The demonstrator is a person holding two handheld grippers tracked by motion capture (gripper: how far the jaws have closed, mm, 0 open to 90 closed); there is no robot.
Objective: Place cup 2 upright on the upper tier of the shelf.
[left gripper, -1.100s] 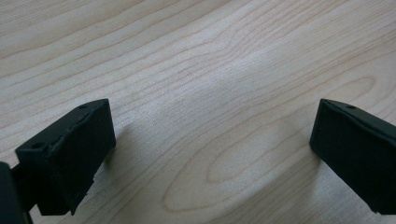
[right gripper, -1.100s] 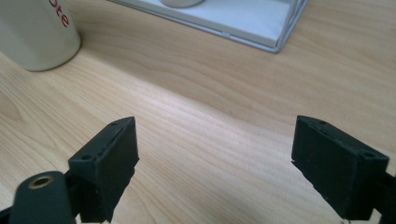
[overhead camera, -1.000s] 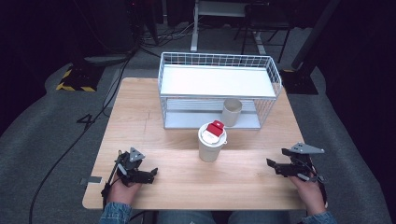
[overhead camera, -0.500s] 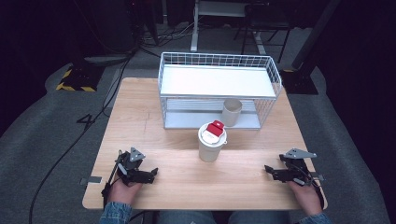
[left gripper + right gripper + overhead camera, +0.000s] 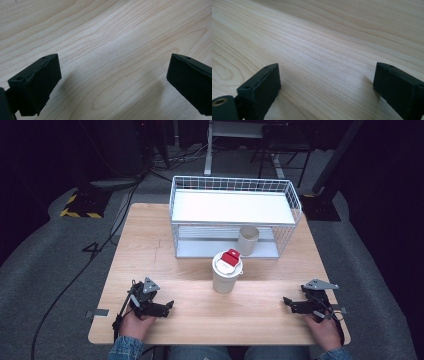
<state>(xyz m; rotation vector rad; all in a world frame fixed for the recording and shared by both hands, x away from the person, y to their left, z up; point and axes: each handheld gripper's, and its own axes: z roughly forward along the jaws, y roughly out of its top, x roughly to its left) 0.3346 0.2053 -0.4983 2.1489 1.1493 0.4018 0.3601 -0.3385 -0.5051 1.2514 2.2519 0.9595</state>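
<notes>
Now, scene: a wooden worktop (image 5: 150, 245) is carrying a white wire rack (image 5: 235, 217) at its far side, with both tools sitting near its near edge.
Left hand-held gripper (image 5: 167, 306): it is resting low at the near left, jaws spread wide and holding nothing; in the left gripper view bare wood is lying between its 2 jaws.
Right hand-held gripper (image 5: 289, 303): it is sitting at the near right, jaws also wide apart and empty; compared with 1 second ago it is sitting lower and nearer the near edge.
White cup (image 5: 226, 272): it is standing upright at the middle of the worktop, just in front of the rack, with a lid and a red tab (image 5: 230, 257) on top, well apart from both tools.
Second cup (image 5: 247, 240): it is standing upright on the rack's lower shelf, beyond and just right of the white cup.
Meaning: the right hand appears to be settling, while the left is staying put, so no grasp is under way and the white cup is waiting untouched.
</notes>
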